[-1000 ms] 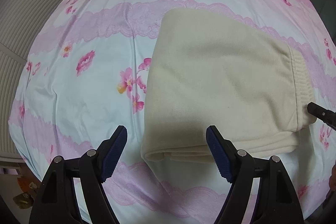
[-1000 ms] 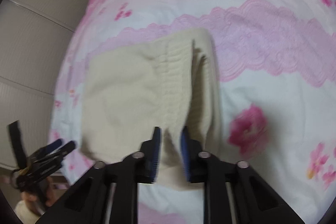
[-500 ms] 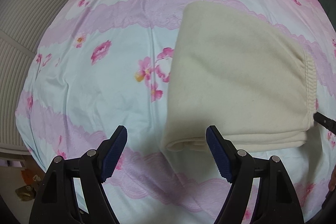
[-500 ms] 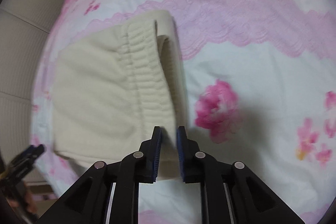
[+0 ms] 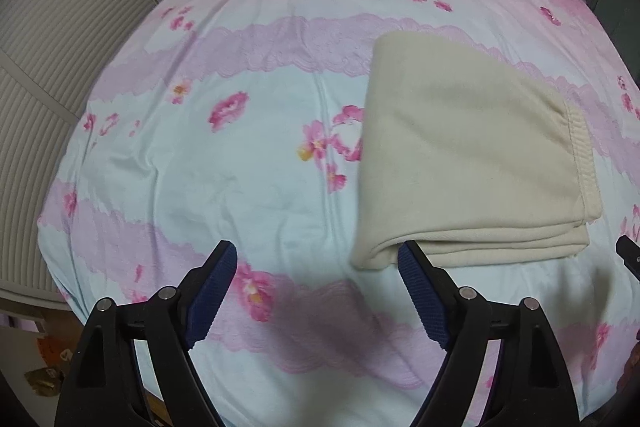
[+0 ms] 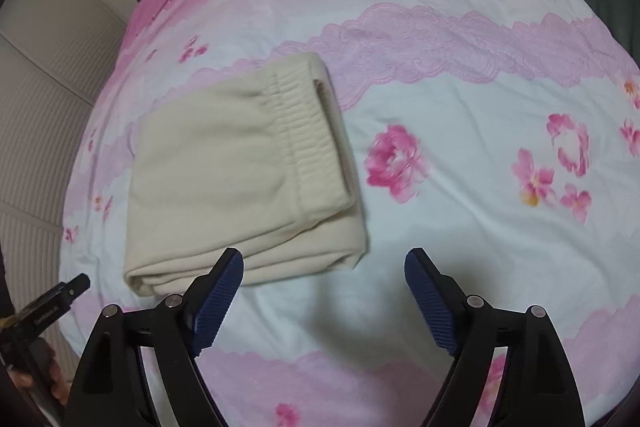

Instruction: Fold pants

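The cream pants [image 5: 468, 155] lie folded into a flat rectangle on the bed, with the ribbed waistband [image 5: 580, 155] on the right side in the left wrist view. In the right wrist view the pants [image 6: 224, 183] lie at left, with the waistband [image 6: 308, 139] on top. My left gripper [image 5: 316, 267] is open and empty, above the sheet just left of the pants' near corner. My right gripper [image 6: 324, 271] is open and empty, just off the pants' near right corner.
The bed carries a pink and white floral sheet [image 5: 240, 167] with lace-pattern bands. A ribbed pale wall [image 5: 48, 39] runs along the left side. The bed's near left edge [image 5: 52, 291] drops to the floor. The other gripper's tip [image 6: 52, 303] shows at lower left.
My right gripper has opened and let go of the waistband, then pulled back. My left gripper has drawn back and shifted left. The pants now lie flat and free.
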`<state>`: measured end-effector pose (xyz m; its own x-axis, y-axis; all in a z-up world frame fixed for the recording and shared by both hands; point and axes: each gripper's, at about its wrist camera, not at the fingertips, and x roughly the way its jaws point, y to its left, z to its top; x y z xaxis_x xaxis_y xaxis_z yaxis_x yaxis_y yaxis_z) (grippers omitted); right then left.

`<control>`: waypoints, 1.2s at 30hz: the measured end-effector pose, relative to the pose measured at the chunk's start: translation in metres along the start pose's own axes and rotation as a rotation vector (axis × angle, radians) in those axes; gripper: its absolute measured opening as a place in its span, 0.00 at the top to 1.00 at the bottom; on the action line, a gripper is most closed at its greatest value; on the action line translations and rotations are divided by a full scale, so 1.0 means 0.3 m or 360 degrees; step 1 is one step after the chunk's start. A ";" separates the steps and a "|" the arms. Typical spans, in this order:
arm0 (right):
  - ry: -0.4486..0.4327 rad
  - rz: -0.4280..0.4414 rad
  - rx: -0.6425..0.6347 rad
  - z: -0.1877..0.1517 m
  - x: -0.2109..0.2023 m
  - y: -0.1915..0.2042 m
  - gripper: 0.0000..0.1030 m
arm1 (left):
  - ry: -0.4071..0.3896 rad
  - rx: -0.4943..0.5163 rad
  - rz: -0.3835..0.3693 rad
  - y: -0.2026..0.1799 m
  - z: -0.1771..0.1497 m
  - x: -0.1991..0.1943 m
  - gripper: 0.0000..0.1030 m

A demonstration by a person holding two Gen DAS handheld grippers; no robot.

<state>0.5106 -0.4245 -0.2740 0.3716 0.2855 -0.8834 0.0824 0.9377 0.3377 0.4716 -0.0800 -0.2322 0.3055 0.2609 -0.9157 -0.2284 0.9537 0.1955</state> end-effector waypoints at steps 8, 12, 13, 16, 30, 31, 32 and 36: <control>-0.0009 0.0184 0.0268 -0.117 0.099 0.026 0.19 | -0.0089 0.0073 -0.0018 0.068 -0.023 0.012 0.19; -0.0057 0.0272 0.0400 -0.177 0.165 0.044 0.10 | -0.0108 0.0160 -0.0070 0.061 -0.016 0.055 0.19; -0.0072 0.0297 0.0433 -0.185 0.179 0.044 0.09 | -0.0122 0.0196 -0.0081 0.054 -0.011 0.071 0.19; -0.0122 0.0364 0.0605 -0.215 0.242 0.027 0.09 | -0.0145 0.0255 -0.0111 0.044 0.002 0.107 0.19; -0.0473 0.0472 0.0917 -0.257 0.368 0.003 0.00 | -0.0196 0.0344 -0.0276 0.030 0.029 0.235 0.19; -0.0490 0.0479 0.0932 -0.250 0.374 0.002 0.00 | -0.0195 0.0336 -0.0290 0.030 0.030 0.247 0.19; -0.0502 0.0482 0.0944 -0.242 0.381 -0.008 0.00 | -0.0196 0.0333 -0.0300 0.028 0.031 0.255 0.19; -0.0547 0.0471 0.1007 -0.210 0.401 -0.022 0.00 | -0.0194 0.0336 -0.0414 0.010 0.047 0.287 0.19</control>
<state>0.4965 -0.3838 -0.4030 0.7178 0.3316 -0.6122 0.4089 0.5109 0.7562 0.5103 -0.0527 -0.3055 0.4394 0.0092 -0.8983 0.0639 0.9971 0.0414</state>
